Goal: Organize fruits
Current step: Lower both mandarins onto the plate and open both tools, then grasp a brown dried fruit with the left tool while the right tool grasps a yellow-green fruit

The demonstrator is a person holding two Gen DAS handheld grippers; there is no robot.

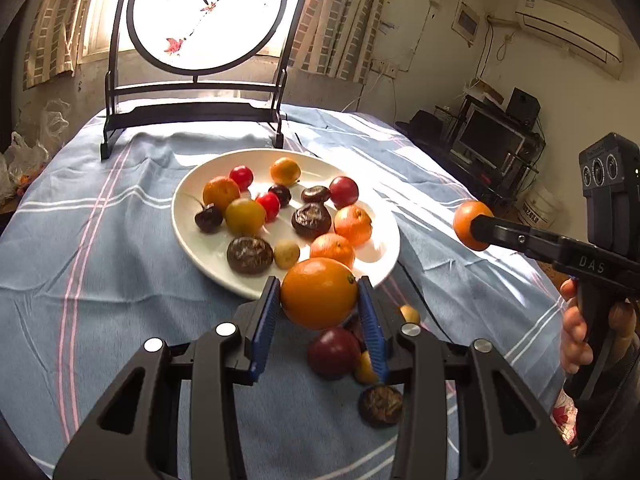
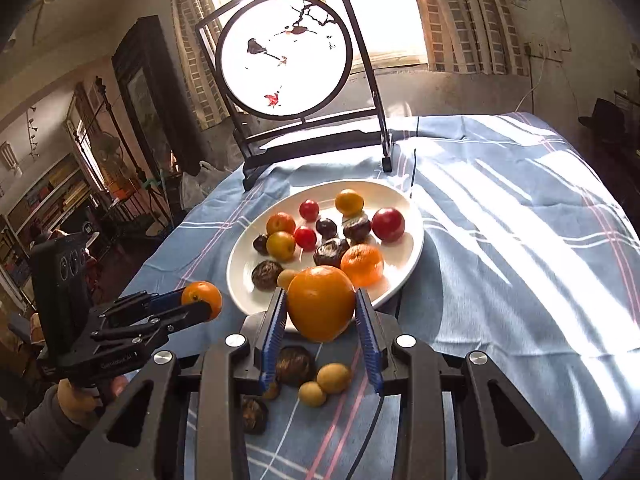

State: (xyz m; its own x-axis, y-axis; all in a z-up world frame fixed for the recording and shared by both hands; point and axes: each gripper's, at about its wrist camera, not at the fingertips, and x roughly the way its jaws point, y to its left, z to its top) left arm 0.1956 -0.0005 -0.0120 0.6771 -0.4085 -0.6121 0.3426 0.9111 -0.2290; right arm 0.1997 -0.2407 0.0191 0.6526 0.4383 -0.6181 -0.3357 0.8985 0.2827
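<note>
Between left claw (image 1: 319, 303) pads, glossy orange (image 1: 319, 293)

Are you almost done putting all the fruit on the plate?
Partly. The white plate already holds many fruits. Each gripper is carrying one more: the left gripper has an orange between its jaws, and the right gripper has another orange. A few pieces are left on the blue tablecloth, like the yellow fruit.

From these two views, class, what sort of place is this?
Probably a lived-in home room: a cloth-covered table bearing a fruit plate, a wall air conditioner, and a monitor on shelves.
</note>
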